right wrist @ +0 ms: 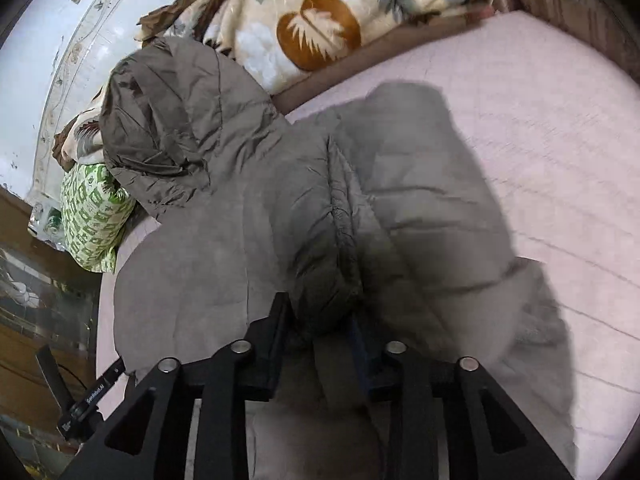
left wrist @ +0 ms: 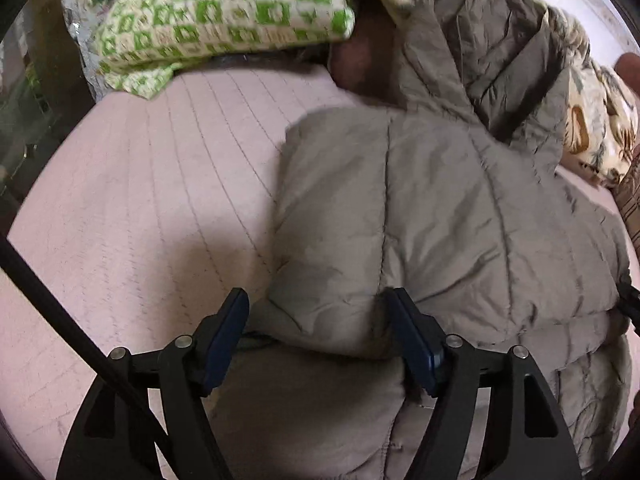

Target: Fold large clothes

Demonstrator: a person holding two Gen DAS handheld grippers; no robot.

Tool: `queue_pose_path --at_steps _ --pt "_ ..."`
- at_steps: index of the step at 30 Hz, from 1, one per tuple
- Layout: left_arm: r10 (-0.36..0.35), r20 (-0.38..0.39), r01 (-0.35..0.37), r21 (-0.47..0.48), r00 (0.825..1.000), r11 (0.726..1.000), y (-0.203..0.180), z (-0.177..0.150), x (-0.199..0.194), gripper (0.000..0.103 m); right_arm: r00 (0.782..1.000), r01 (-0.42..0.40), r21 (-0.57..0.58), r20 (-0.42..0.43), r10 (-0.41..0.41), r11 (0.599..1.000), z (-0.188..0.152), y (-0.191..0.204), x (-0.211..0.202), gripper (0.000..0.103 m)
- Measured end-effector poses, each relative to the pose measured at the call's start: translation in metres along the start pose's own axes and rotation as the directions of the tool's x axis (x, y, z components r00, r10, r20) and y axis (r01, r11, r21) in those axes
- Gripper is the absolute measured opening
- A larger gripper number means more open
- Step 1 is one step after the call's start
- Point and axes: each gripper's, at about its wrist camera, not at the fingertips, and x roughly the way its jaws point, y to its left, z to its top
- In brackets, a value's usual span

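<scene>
A large grey-beige padded hooded jacket (left wrist: 440, 208) lies on the pink quilted bed, its hood (left wrist: 492, 52) toward the pillows. My left gripper (left wrist: 316, 312) stands open, its blue-padded fingers astride a puffed fold at the jacket's near left edge. In the right wrist view the same jacket (right wrist: 240, 232) lies spread with the hood (right wrist: 172, 120) at upper left. My right gripper (right wrist: 320, 320) has its jaws narrowly set around a bunched ridge of jacket fabric (right wrist: 324, 288), gripping it.
A green-and-white crocheted pillow (left wrist: 224, 20) lies at the head of the bed. A leaf-print blanket (right wrist: 320, 20) lies along the far side. The pink quilted mattress (left wrist: 140, 200) extends left of the jacket. The other gripper's tip (right wrist: 92, 396) shows at lower left.
</scene>
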Motion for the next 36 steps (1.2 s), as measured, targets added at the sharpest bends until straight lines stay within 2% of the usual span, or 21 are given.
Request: queue_pose_path --at_steps 4,6,8,11,14,17,19,23,28,31,36 --pt "-0.043 0.154 0.044 -0.004 0.987 0.999 -0.002 0.010 -0.039 0.072 0.995 0.024 -0.104 0.102 -0.014 0.994 -0.001 0.027 -0.038 0.035" --pt "-0.067 0.193 0.069 -0.002 0.979 0.998 -0.006 0.010 -0.049 0.072 0.992 0.008 -0.147 0.123 0.010 0.989 0.000 0.043 -0.041 0.036" --pt "-0.097 0.181 0.097 0.009 0.979 0.995 -0.012 0.010 -0.047 0.072 0.994 -0.016 -0.165 0.106 0.034 0.986 0.002 0.057 -0.034 0.036" --pt "-0.097 0.146 0.093 0.031 0.985 0.995 -0.022 0.008 -0.036 0.072 0.995 -0.012 -0.200 0.093 0.031 0.980 0.002 0.079 -0.016 0.036" --pt "-0.098 0.121 0.090 0.069 0.988 0.994 -0.035 0.007 -0.025 0.072 0.993 0.087 -0.281 0.097 -0.062 0.956 -0.001 0.094 0.007 0.036" --pt "-0.087 0.086 0.076 0.124 0.993 0.989 -0.050 0.003 -0.015 0.072 0.975 0.219 -0.344 0.103 -0.195 0.913 -0.006 0.095 0.035 0.036" --pt "-0.048 0.055 0.039 0.154 0.997 0.987 -0.056 0.001 -0.005 0.072 0.970 0.241 -0.365 0.083 -0.226 0.899 -0.012 0.088 0.046 0.036" --pt "-0.032 -0.004 0.032 0.151 0.999 0.988 -0.055 -0.003 0.010 0.075 0.963 0.267 -0.408 0.068 -0.263 0.873 -0.025 0.082 0.066 0.037" --pt "-0.015 0.008 0.013 0.162 1.000 0.987 -0.058 -0.007 0.012 0.077 0.966 0.249 -0.406 0.043 -0.254 0.879 -0.023 0.078 0.071 0.037" --pt "-0.027 0.069 0.016 0.150 0.997 0.989 -0.058 -0.005 -0.008 0.076 0.969 0.245 -0.392 0.065 -0.240 0.887 -0.022 0.086 0.052 0.037" --pt "-0.073 0.186 0.041 0.167 0.980 0.985 -0.071 -0.005 -0.045 0.076 0.983 0.178 -0.411 0.120 -0.141 0.894 -0.034 0.113 0.025 0.037"
